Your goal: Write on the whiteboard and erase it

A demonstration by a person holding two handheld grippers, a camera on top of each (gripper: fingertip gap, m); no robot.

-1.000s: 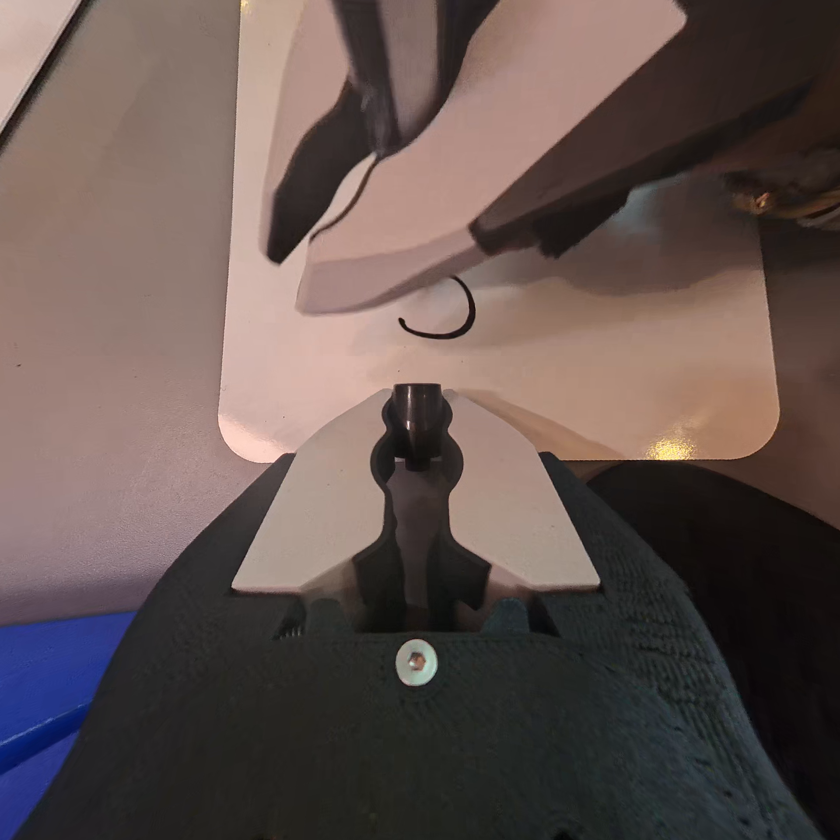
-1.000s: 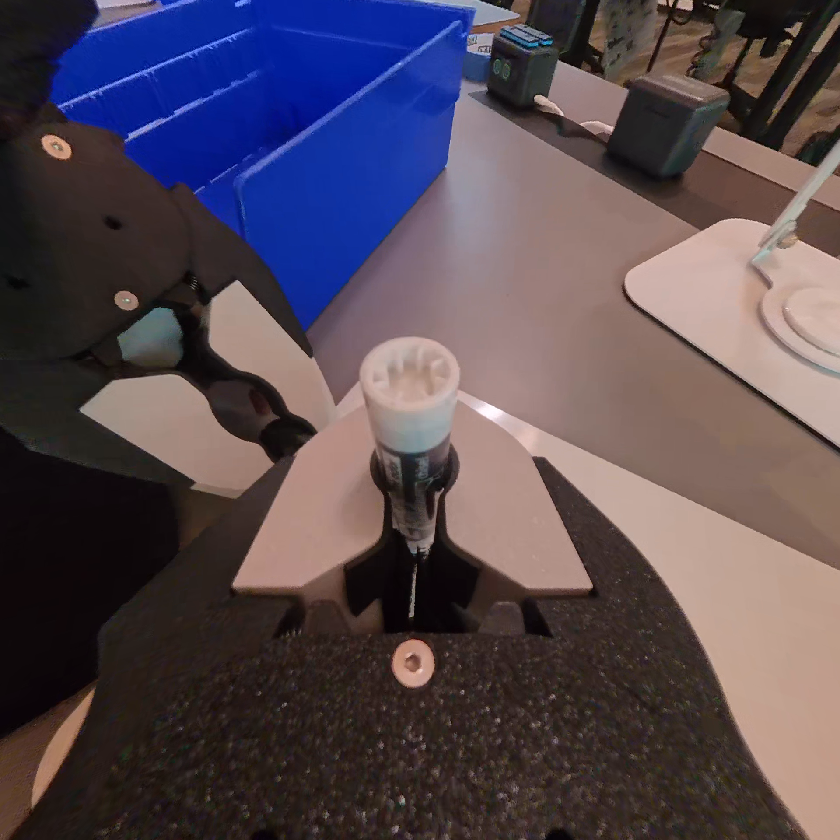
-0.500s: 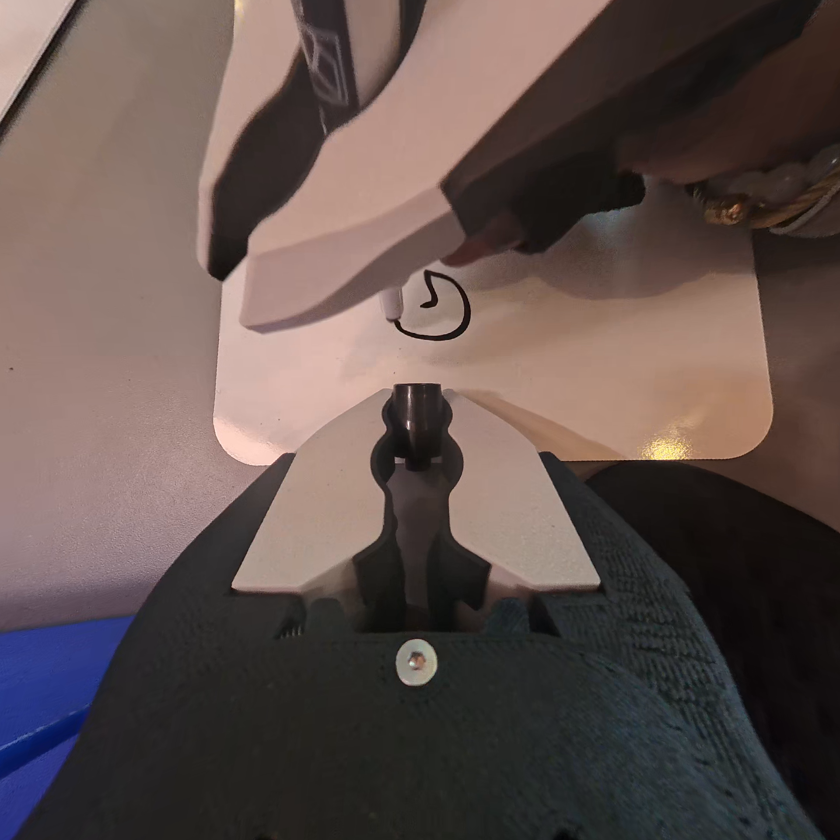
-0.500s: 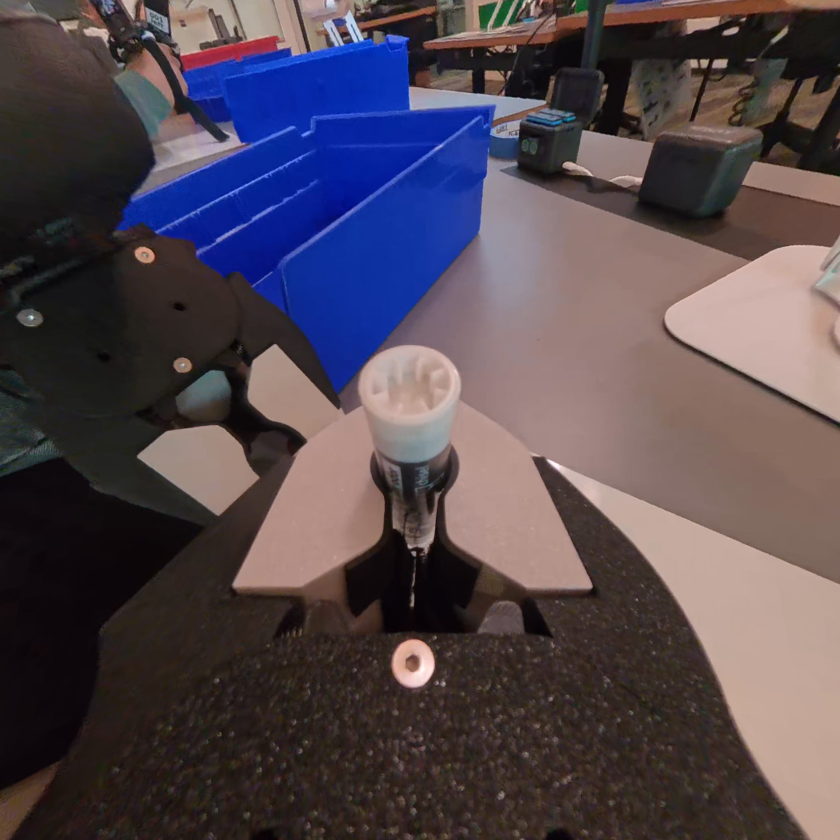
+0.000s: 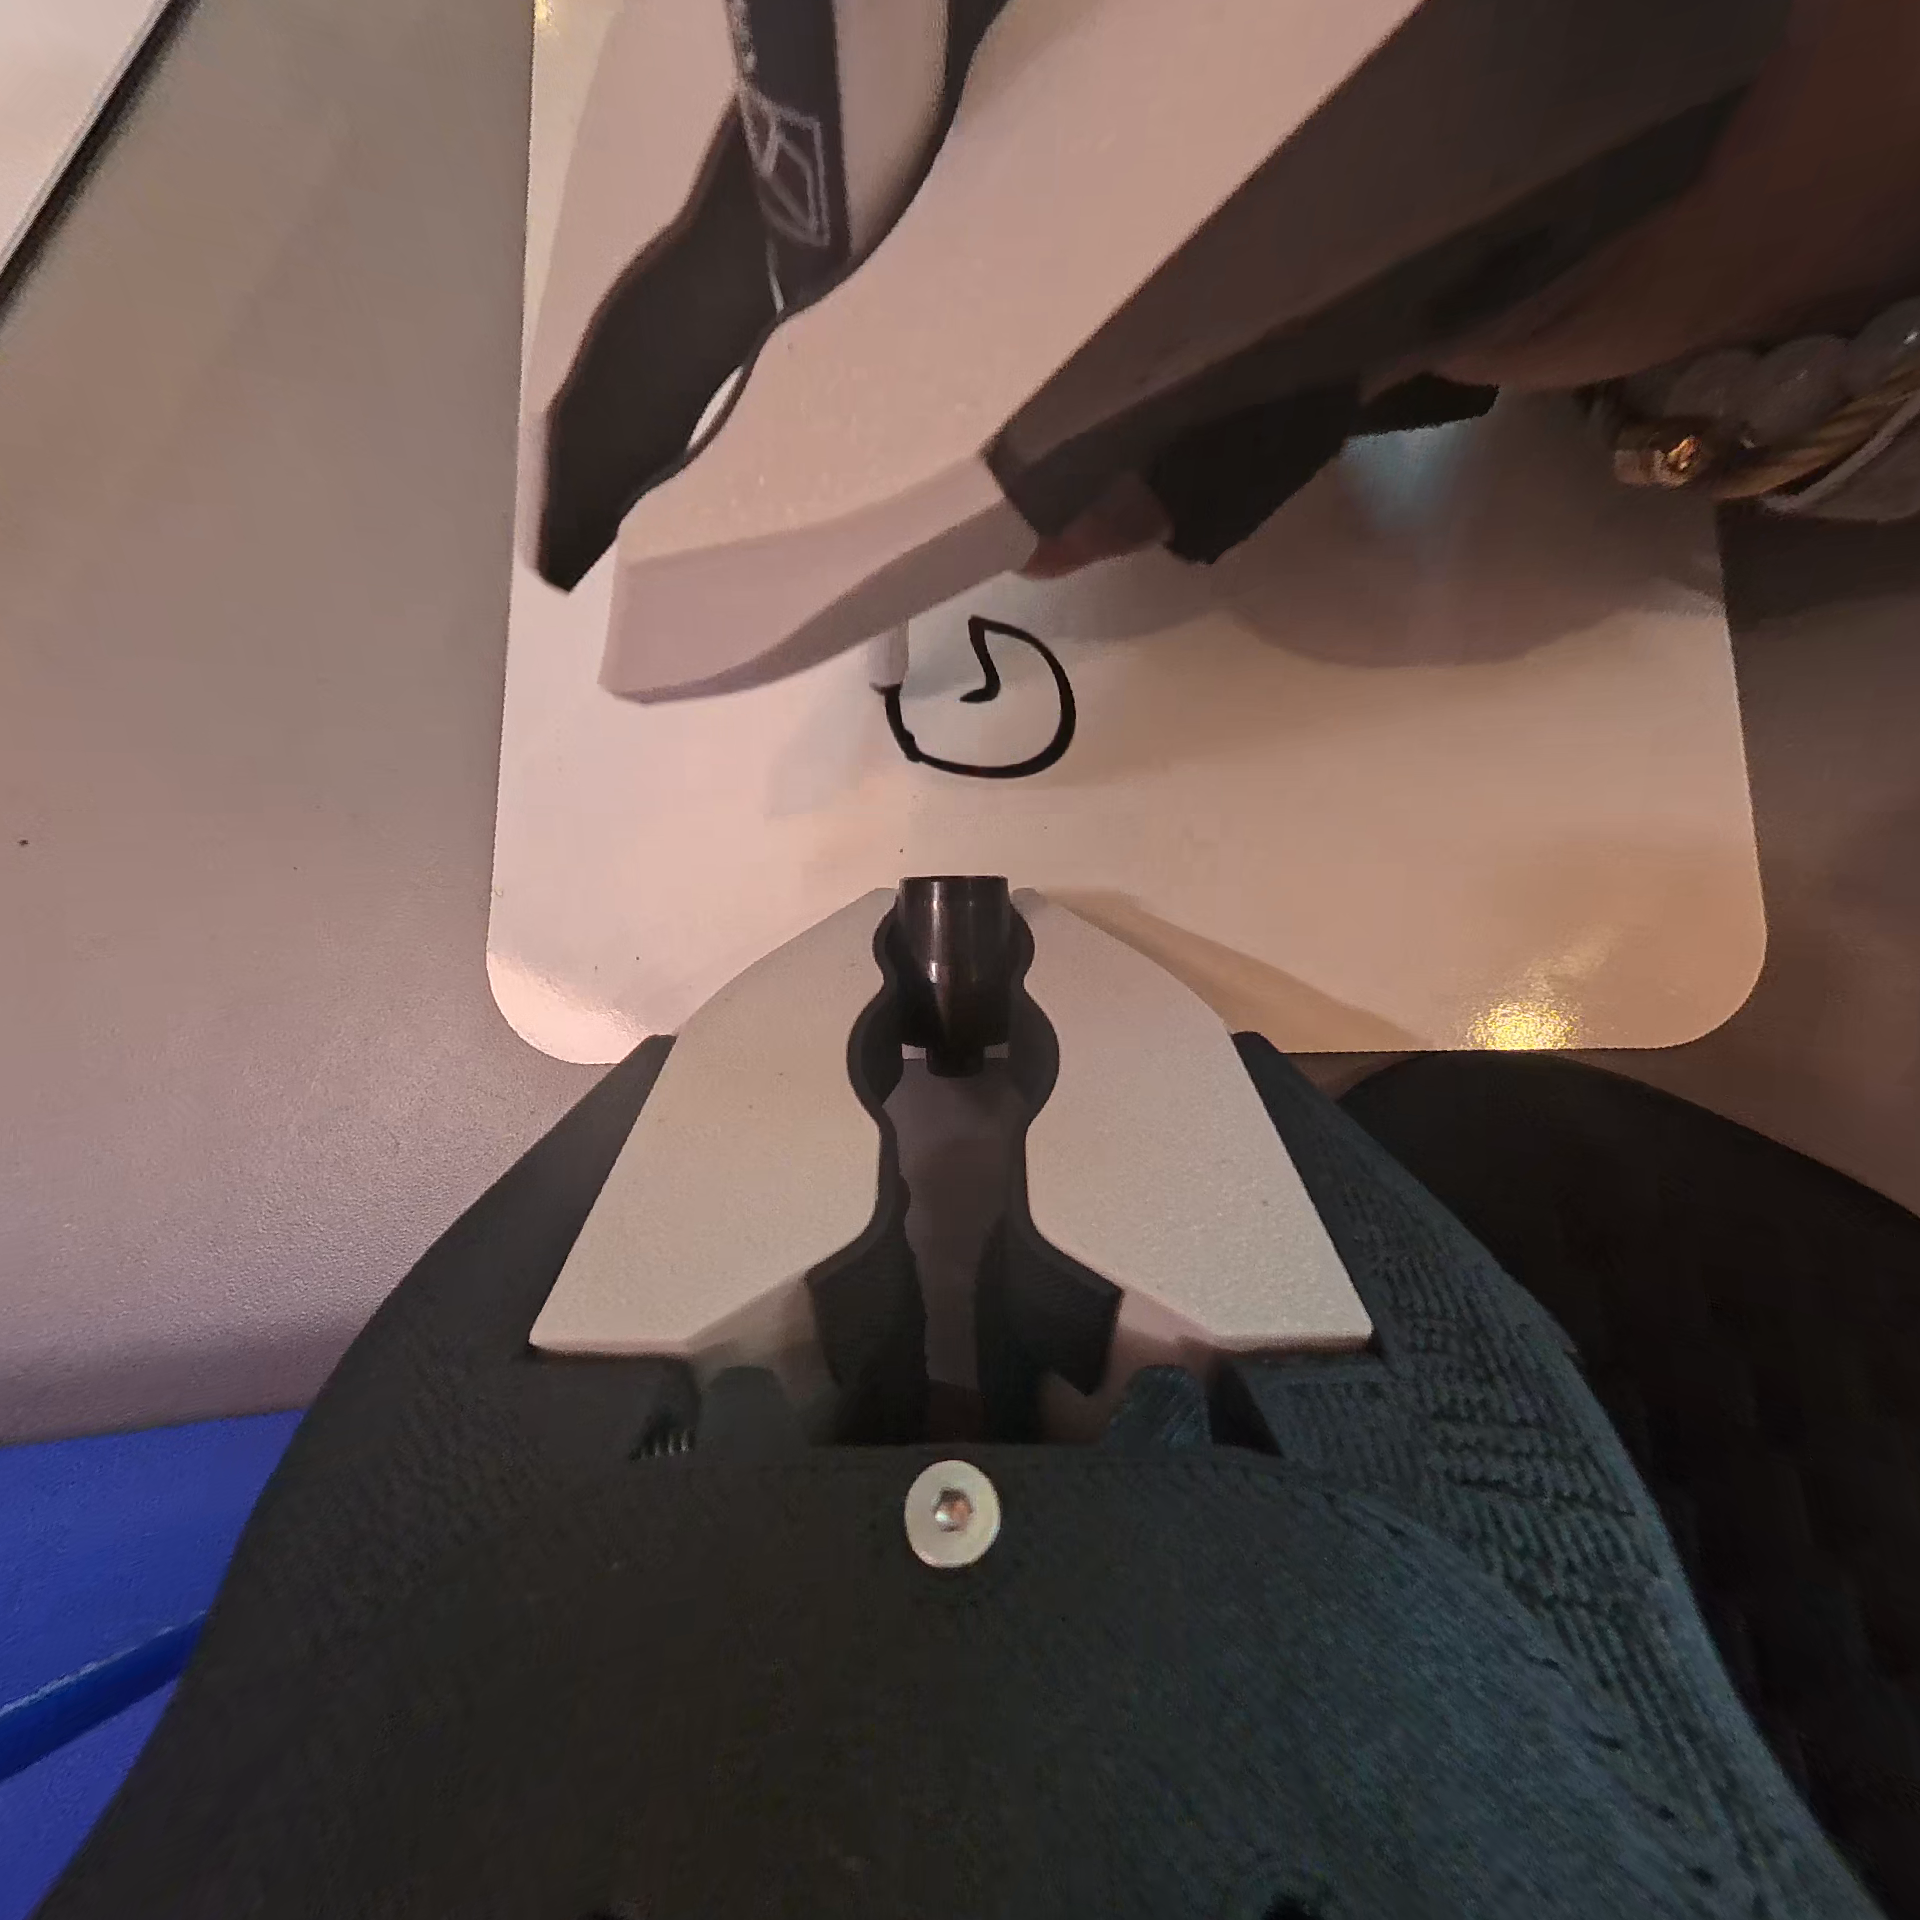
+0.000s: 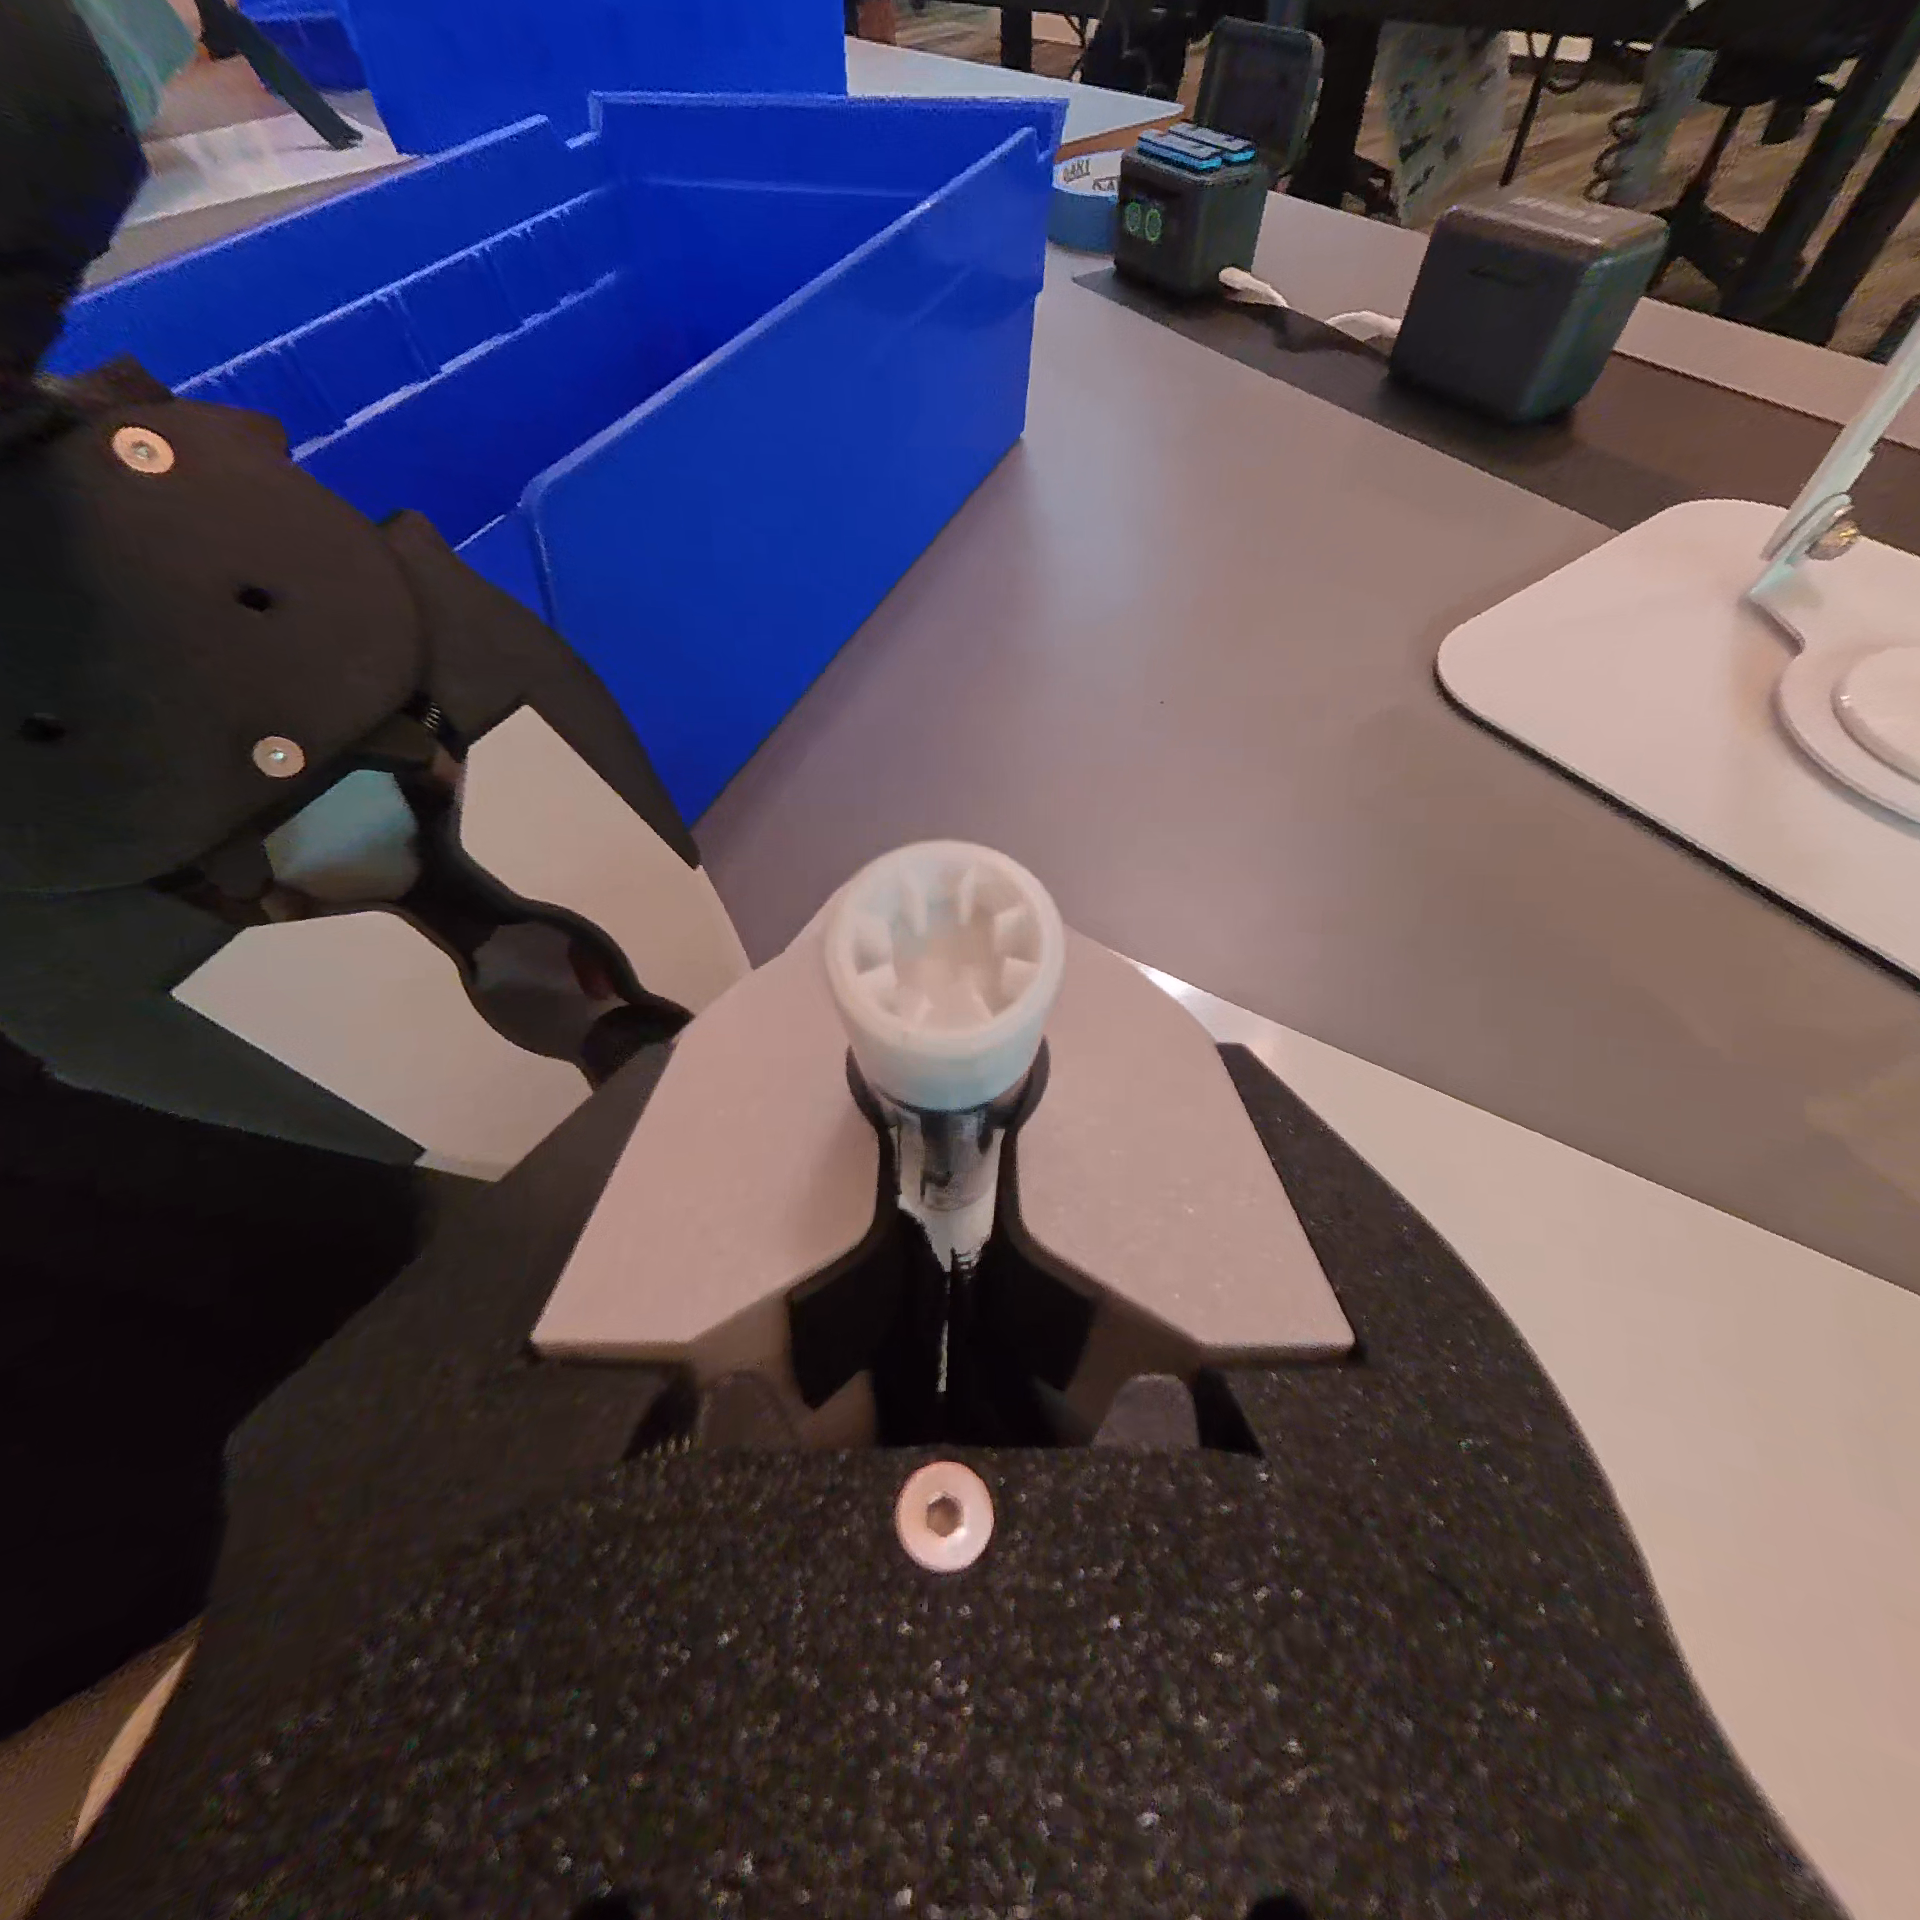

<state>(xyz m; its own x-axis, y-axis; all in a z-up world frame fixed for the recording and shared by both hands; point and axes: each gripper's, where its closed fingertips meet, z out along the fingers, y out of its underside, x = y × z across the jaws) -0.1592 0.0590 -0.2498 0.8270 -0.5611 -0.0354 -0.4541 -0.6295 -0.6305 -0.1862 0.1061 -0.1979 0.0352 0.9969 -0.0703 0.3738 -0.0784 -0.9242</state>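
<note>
— Progress, then: how far along was the job?

— Partway through the writing, I judged. A black curl [image 5: 982,717] was down on the whiteboard [image 5: 1351,883], a loop open at its top left with a small hook inside. My marker's tip [image 5: 891,665] sat at the loop's left end, seemingly touching the board. No eraser showed, and nothing was wiped, so the erasing was all left to do.

— And your right gripper?

— My right gripper [image 6: 943,1049] was closed tight around the marker [image 6: 943,982]. The barrel ran down through the notch between the fingers, the white butt end sticking up toward the camera. From the left view, that gripper leaned low over the board, hiding much of the far half.

— The left one?

— My left gripper [image 5: 951,971] was shut on the cap [image 5: 951,961], a small dark piece pinched near the fingertips, hanging over the board's near edge. I couldn't tell whether it touched the board.

— Where did the board lie?

— Flat on the grey table [image 6: 1195,644], near a blue bin [image 6: 790,540].
</note>
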